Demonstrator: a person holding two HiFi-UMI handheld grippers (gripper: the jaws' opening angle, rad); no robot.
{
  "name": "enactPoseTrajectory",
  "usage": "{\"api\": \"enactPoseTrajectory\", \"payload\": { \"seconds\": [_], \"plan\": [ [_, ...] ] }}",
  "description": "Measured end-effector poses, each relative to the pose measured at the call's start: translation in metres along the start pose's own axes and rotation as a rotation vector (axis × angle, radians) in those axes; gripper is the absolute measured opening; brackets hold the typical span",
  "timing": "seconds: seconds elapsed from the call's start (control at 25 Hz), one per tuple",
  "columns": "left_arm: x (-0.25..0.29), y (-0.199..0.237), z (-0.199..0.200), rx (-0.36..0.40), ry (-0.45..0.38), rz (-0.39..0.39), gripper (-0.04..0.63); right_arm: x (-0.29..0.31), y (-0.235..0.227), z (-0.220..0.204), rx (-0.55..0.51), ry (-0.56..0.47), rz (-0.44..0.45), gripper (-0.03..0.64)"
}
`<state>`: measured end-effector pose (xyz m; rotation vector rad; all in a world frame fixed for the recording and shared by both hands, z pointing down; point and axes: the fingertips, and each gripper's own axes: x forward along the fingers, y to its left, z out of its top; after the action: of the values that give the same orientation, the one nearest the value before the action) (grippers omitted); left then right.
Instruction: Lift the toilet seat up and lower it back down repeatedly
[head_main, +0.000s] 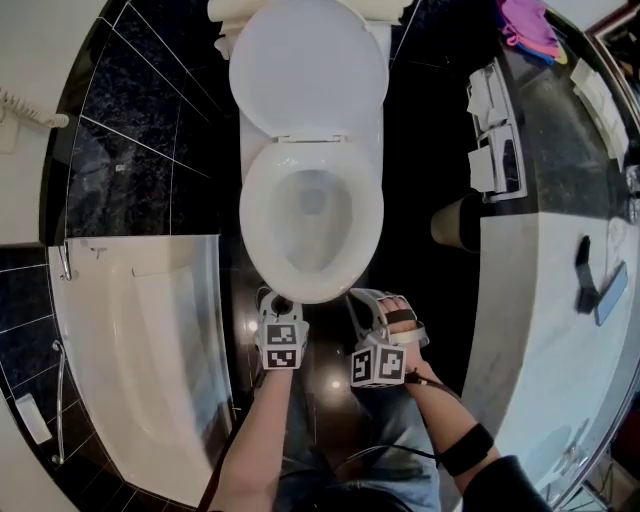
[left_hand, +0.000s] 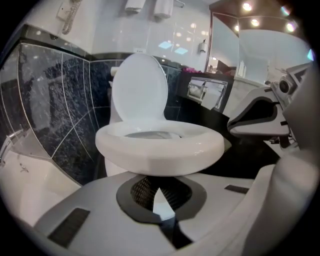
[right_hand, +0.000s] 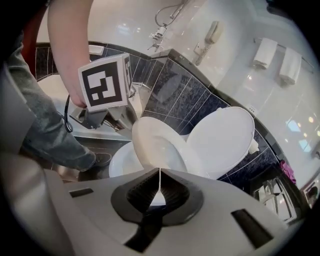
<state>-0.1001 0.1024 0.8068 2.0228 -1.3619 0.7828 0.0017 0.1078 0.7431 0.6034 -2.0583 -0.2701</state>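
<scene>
The toilet seat (head_main: 258, 215) lies flat on the bowl, with the lid (head_main: 308, 70) upright behind it. The left gripper (head_main: 274, 300) and right gripper (head_main: 376, 302) hover just before the front rim, each with jaws together, holding nothing

Pale grey shells on the left claw (head_main: 272, 299) and right claw (head_main: 368, 297), each with a black-and-white marker cube (head_main: 282, 345); black cable (head_main: 436, 388), black wristband (head_main: 468, 448).

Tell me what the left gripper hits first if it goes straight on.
Probably the front edge of the toilet seat, dead ahead of the left gripper; the gap is hard to judge.
</scene>
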Motion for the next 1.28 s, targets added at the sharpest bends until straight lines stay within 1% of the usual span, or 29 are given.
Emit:
{"api": "enactPoseTrajectory", "payload": {
  "seconds": [0.2, 0.32, 0.52, 0.6, 0.64, 0.84, 1.0, 1.12, 1.2, 1.28],
  "plan": [
    [0.023, -0.001, -0.043, 0.006, 0.066, 0.009, -0.008, 0.022, -0.006, -0.038, 0.083, 0.039, -0.019, 0.026],
    [0.032, -0.006, -0.068, -0.003, 0.112, 0.008, -0.008, 0.034, -0.011, -0.05, 0.116, 0.05, -0.027, 0.026],
    [0.045, -0.014, -0.119, -0.08, 0.216, 0.0, -0.008, 0.048, -0.01, -0.051, 0.131, 0.046, -0.021, 0.026],
    [0.049, -0.014, -0.128, -0.101, 0.236, -0.001, -0.008, 0.051, -0.011, -0.05, 0.136, 0.044, -0.022, 0.026],
    [0.049, -0.013, -0.129, -0.106, 0.232, 0.0, -0.006, 0.052, -0.012, -0.05, 0.139, 0.044, -0.023, 0.026],
    [0.046, -0.011, -0.11, -0.106, 0.195, -0.006, -0.006, 0.051, -0.015, -0.046, 0.148, 0.045, -0.027, 0.026],
    [0.035, -0.007, -0.081, -0.08, 0.142, -0.002, -0.006, 0.047, -0.023, -0.033, 0.16, 0.034, -0.037, 0.026],
    [0.013, -0.002, -0.045, -0.086, 0.091, 0.007, -0.006, 0.03, -0.038, -0.015, 0.188, 0.021, -0.049, 0.026],
    [-0.01, 0.0, -0.012, -0.1, 0.05, 0.014, -0.006, 0.013, -0.055, 0.003, 0.22, -0.002, -0.064, 0.028],
    [-0.039, 0.0, 0.024, -0.09, 0.009, 0.021, -0.006, -0.01, -0.076, 0.024, 0.265, -0.034, -0.082, 0.028]
  ]
}}
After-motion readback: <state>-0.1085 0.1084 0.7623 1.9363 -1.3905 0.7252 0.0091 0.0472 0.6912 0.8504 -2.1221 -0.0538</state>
